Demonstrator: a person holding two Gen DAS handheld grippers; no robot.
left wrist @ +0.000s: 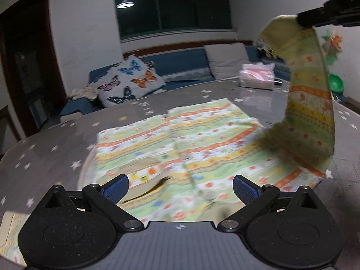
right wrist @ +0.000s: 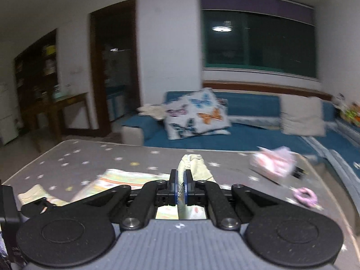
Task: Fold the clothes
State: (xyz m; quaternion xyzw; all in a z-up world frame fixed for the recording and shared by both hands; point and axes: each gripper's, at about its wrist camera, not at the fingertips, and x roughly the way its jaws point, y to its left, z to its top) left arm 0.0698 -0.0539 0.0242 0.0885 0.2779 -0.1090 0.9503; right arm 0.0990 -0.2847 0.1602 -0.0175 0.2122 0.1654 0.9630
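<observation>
A striped yellow, green and orange patterned garment point(left wrist: 180, 144) lies spread on the grey star-patterned table point(left wrist: 56, 148). My left gripper point(left wrist: 180, 190) is open and empty just above the garment's near edge. My right gripper point(right wrist: 180, 187) is shut on one end of the garment point(right wrist: 194, 168). It shows in the left wrist view point(left wrist: 301, 20) at the upper right, lifting a long strip of the cloth point(left wrist: 308, 103) high above the table. The rest of the garment shows in the right wrist view point(right wrist: 117, 178) lying flat at the lower left.
A pink bundle in a clear bag point(left wrist: 256, 76) lies on the table's far right. A pink hair tie point(right wrist: 304, 196) lies near the right edge. A blue sofa point(right wrist: 247, 135) with a butterfly cushion point(left wrist: 128, 78) runs behind the table. A green bowl point(left wrist: 336, 83) stands at the right.
</observation>
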